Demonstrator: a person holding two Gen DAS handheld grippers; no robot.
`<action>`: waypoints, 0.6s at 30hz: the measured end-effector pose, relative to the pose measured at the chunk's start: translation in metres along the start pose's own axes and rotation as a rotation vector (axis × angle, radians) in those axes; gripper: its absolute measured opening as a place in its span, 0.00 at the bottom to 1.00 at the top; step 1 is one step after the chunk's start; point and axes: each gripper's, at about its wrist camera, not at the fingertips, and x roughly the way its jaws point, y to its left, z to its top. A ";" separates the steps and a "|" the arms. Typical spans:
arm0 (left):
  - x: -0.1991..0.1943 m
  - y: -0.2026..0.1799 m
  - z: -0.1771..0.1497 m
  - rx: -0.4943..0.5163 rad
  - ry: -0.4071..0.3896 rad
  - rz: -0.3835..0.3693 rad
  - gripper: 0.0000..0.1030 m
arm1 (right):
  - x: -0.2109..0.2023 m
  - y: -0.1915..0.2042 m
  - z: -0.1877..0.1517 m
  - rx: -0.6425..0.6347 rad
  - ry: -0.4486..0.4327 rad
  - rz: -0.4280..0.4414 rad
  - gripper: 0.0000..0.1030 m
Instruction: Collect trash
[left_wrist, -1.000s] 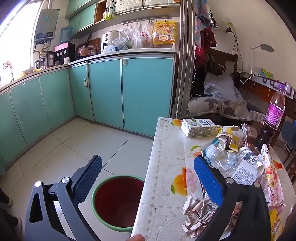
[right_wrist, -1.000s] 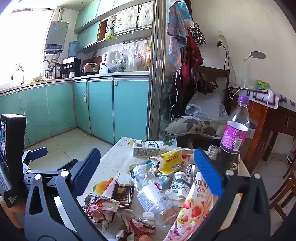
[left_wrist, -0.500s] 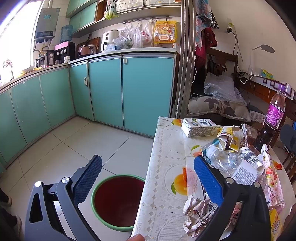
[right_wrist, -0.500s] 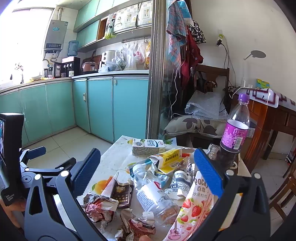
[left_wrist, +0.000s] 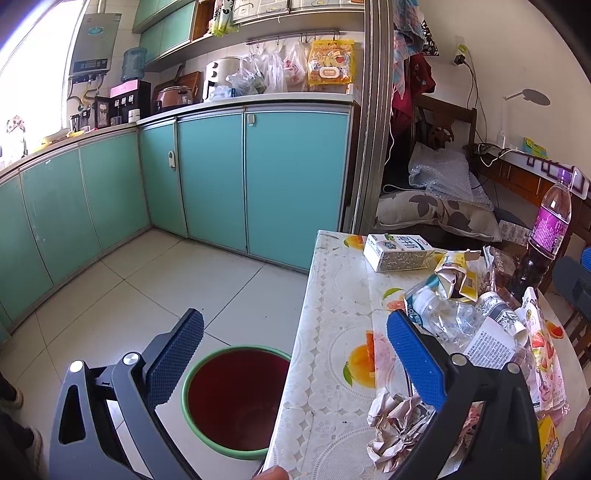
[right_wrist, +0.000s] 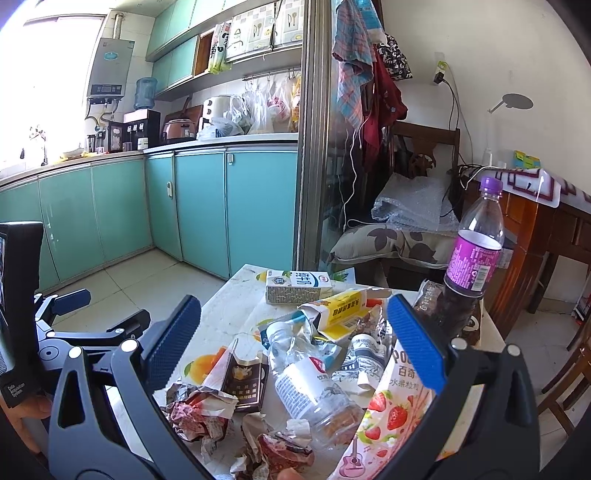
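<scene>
A: My left gripper (left_wrist: 295, 354) hangs with its blue-padded jaws spread wide, holding nothing, half over the floor and half over the table edge. My right gripper (right_wrist: 295, 345) is just as wide and just as empty, poised above the litter.

B: Where is the trash?

A: Heaped on the white lace-patterned tablecloth with orange fruit prints (left_wrist: 332, 295). Nearest me: a crumpled ball of printed paper (right_wrist: 197, 410), a dark cigarette pack (right_wrist: 245, 380), a crushed clear plastic bottle with a white label (right_wrist: 306, 387), a pink strawberry snack pouch (right_wrist: 384, 413). Farther back, a torn yellow carton (right_wrist: 340, 310) and a white milk carton lying flat (right_wrist: 297, 286).

B: And the bin?

A: A round green-rimmed bin with a dark red inside (left_wrist: 236, 398), on the floor tiles just beside the table's left edge, under my left jaws.

B: Best way in?

A: I judge: start at the near edge, take the crumpled paper first, close on its bulk, lift clear, carry left over the rim, release low.

B: Obstacles?

A: The upright bottle with a purple label and cap (right_wrist: 474, 258) stands at the far right; a careless sweep could tip it. Pieces overlap, so one pull may drag neighbours off the table. The crushed bottle looks slippery.
</scene>
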 end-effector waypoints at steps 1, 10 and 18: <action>0.001 0.000 0.000 0.001 0.002 0.000 0.93 | 0.001 0.000 -0.001 -0.001 0.005 -0.001 0.97; 0.001 -0.002 -0.002 0.009 0.004 0.002 0.93 | 0.001 -0.004 0.000 0.006 0.006 -0.002 0.97; 0.000 -0.001 -0.001 0.006 0.001 0.002 0.93 | 0.002 -0.005 0.000 0.000 0.016 -0.002 0.97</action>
